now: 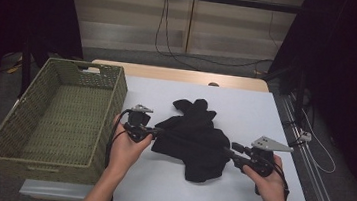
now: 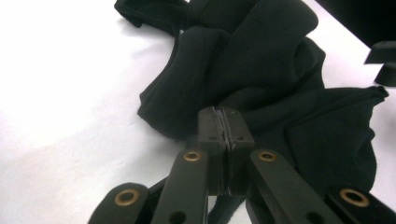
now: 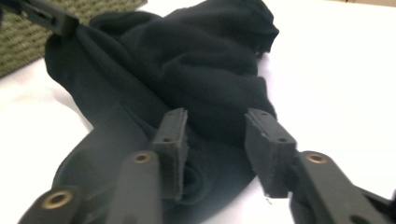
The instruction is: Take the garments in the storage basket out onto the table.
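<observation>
Listing from the near table edge outward: two forearms enter from below, each hand carrying a two-jaw gripper over the white table (image 1: 236, 197).

Right gripper (image 1: 233, 147): jaws parted, pads standing apart over the right side of the black garment (image 1: 195, 137), cloth lying beneath and between them, not pressed.

Left gripper (image 1: 155, 134): jaws fully closed, pads pressed flat together in the left gripper view; its tip sits at the garment's left edge. In the right gripper view a fold of cloth runs taut up to that tip, so it appears pinched there.

Black garment: crumpled heap at mid-table between both grippers, a lobed part reaching toward the far edge.

Woven green basket (image 1: 110, 108): left of the garment, just beside the left hand.

Far side: wooden tabletop strip (image 1: 179, 75), hanging cables (image 1: 166, 34).
</observation>
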`<state>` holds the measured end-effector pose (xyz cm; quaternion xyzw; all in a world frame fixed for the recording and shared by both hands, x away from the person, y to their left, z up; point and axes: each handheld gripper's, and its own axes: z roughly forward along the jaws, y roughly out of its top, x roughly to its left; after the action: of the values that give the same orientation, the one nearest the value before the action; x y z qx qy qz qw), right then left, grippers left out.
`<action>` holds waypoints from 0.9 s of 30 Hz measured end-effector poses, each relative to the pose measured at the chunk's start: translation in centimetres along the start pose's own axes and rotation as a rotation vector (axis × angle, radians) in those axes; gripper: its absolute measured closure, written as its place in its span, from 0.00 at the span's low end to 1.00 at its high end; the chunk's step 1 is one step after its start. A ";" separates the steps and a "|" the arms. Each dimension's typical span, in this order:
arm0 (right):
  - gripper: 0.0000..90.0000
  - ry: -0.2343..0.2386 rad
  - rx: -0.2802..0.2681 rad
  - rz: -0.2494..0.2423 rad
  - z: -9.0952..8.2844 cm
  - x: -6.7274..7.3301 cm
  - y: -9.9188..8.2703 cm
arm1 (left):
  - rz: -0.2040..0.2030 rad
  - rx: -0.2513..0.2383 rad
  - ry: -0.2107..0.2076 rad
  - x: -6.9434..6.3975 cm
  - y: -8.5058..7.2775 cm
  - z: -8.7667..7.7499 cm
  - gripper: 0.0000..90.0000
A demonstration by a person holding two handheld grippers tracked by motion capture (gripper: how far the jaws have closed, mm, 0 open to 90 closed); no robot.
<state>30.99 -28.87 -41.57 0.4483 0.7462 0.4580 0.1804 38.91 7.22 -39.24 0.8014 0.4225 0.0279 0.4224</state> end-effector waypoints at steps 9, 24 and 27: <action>1.00 0.221 0.145 -0.078 2.2 2.8 -0.7 | -0.023 -0.033 0.011 0.4 0.5 -0.5 0.98; 0.59 -0.021 0.059 0.058 1.3 -1.2 -0.1 | -0.070 -0.062 0.031 1.6 0.4 -3.1 0.98; 0.56 -0.046 0.060 0.064 1.8 -1.7 -0.3 | -0.076 -0.018 0.009 1.1 0.2 -2.5 0.98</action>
<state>32.99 -29.35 -42.99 0.4874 0.7406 0.4304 0.1692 38.77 9.57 -37.90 0.7807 0.4543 0.0194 0.4286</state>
